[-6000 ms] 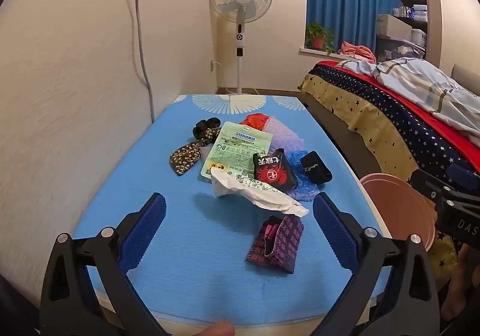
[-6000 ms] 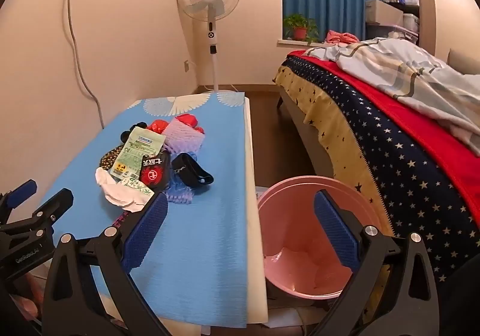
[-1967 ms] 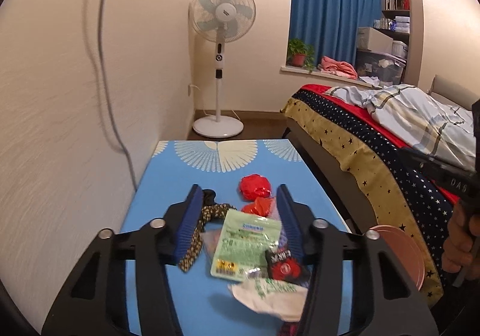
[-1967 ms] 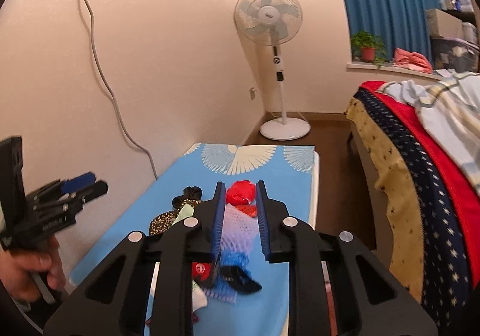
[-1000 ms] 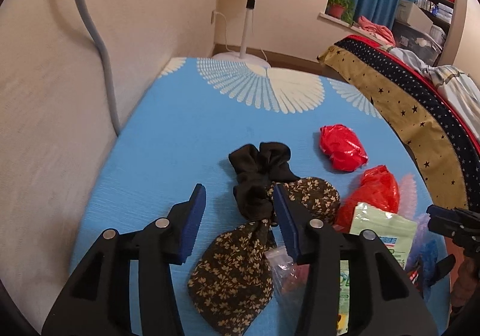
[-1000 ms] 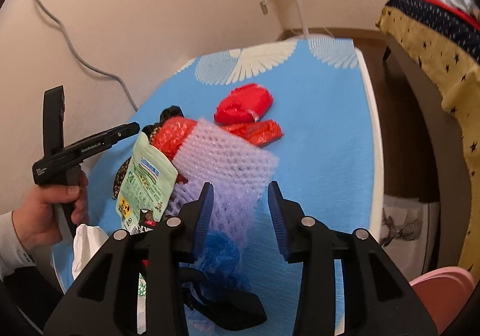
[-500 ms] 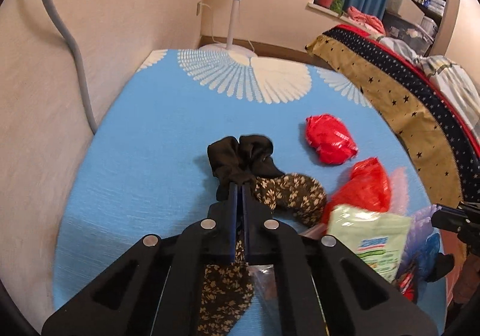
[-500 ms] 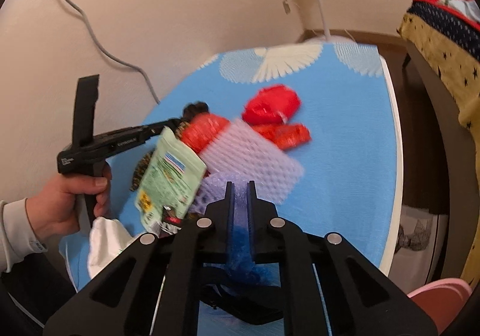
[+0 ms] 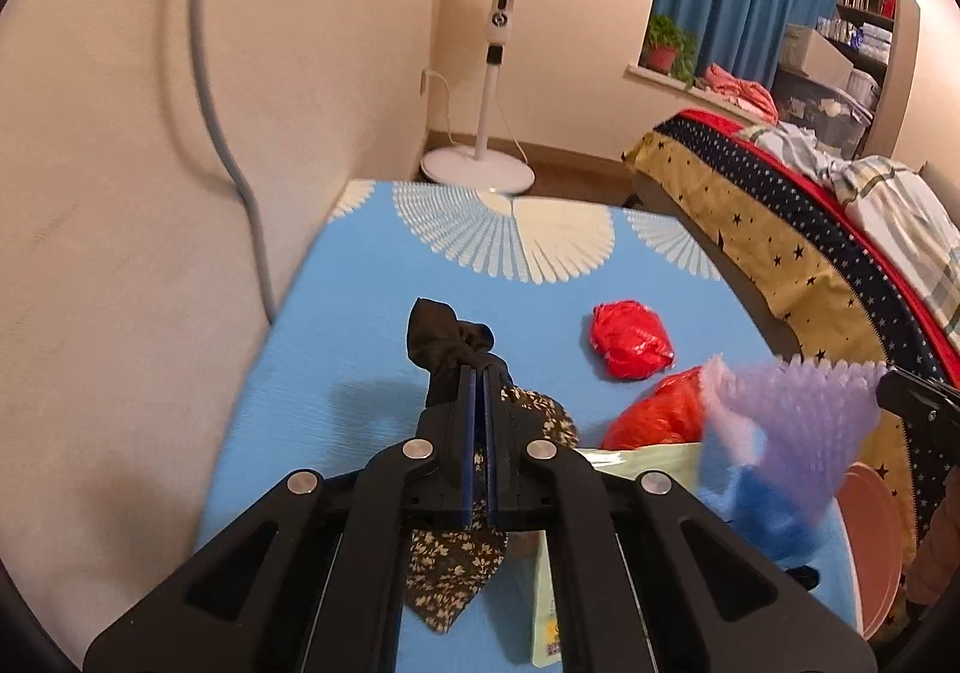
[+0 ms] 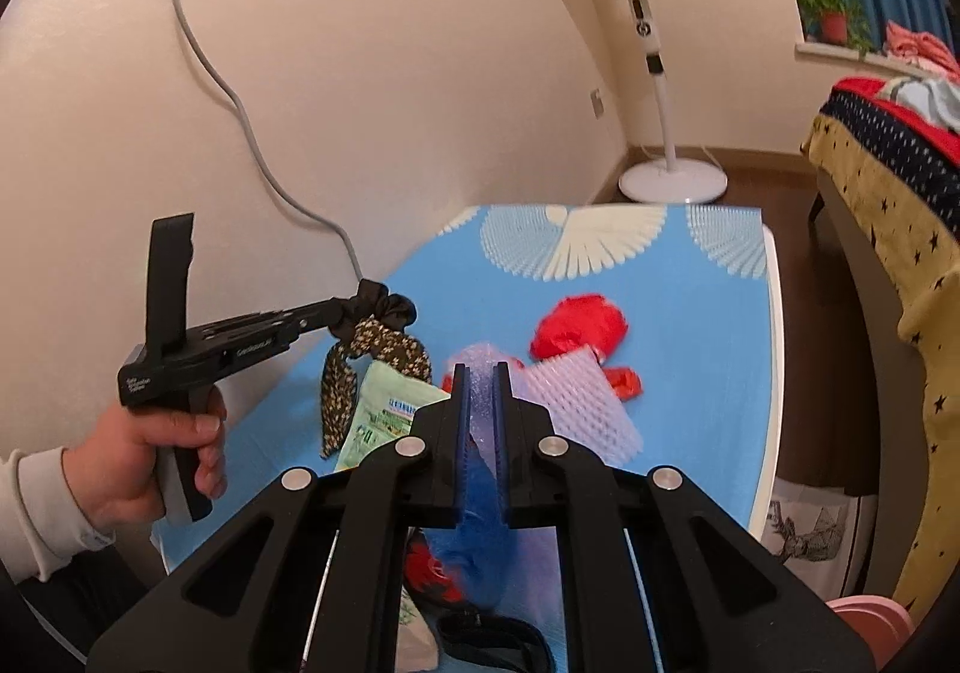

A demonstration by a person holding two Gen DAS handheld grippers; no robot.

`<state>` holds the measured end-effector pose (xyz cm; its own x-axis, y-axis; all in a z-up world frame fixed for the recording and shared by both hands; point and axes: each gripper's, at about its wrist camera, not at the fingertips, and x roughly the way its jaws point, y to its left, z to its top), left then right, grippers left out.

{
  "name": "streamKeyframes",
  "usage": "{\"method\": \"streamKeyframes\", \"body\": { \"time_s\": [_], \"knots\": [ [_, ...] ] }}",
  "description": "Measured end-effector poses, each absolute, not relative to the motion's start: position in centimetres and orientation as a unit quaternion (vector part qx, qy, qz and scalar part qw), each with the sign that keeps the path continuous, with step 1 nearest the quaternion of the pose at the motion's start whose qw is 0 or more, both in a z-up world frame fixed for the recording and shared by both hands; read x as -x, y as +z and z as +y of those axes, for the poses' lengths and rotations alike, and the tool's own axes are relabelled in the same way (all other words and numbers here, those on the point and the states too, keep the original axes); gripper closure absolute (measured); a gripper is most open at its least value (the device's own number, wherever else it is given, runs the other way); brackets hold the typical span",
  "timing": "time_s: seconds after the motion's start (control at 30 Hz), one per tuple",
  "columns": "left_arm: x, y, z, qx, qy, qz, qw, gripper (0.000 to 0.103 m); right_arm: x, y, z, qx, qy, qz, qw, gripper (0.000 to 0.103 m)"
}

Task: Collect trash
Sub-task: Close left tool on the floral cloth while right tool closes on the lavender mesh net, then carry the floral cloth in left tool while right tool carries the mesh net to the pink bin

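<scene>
My left gripper (image 9: 479,373) is shut on a black scrunchie (image 9: 447,341) with a floral fabric tail (image 9: 462,565) and holds it lifted off the blue table (image 9: 372,325); it shows in the right wrist view too (image 10: 384,310). My right gripper (image 10: 478,373) is shut on a purple and blue foam net (image 10: 477,499), also lifted; it also shows in the left wrist view (image 9: 780,433). A red crumpled bag (image 9: 630,340), an orange-red bag (image 9: 654,415), a green packet (image 10: 384,415) and a white foam net (image 10: 576,403) lie on the table.
A pink bin (image 9: 870,541) stands on the floor right of the table. A bed with a starred cover (image 9: 810,265) runs along the right. A standing fan (image 9: 510,42) is beyond the table's far end. The wall and a grey cable (image 9: 228,132) are at left.
Both grippers have risen since half a second ago. The scrunchie with its floral tail and the foam net have come up off the table with them.
</scene>
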<state>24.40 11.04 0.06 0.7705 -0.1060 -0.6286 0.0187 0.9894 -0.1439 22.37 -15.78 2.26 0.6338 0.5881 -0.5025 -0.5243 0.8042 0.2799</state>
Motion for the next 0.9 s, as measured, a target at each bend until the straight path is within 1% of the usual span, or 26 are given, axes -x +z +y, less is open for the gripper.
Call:
{"method": "streamKeyframes", "body": {
  "time_s": [0.2,0.63,0.9],
  "knots": [
    [-22.1,2.0,11.2,0.079,-0.019,0.316,0.945,0.101,-21.0,4.0,-16.0,-0.054,0.296,0.274,0.914,0.096],
    [-15.8,5.6,9.6,0.064,-0.002,0.264,0.962,0.101,-16.4,8.3,-18.1,-0.056,0.267,0.222,0.936,0.096],
    [-11.8,6.0,7.5,0.075,-0.026,0.253,0.964,0.101,-12.9,10.3,-19.7,-0.034,0.241,0.189,0.951,0.096]
  ]
}}
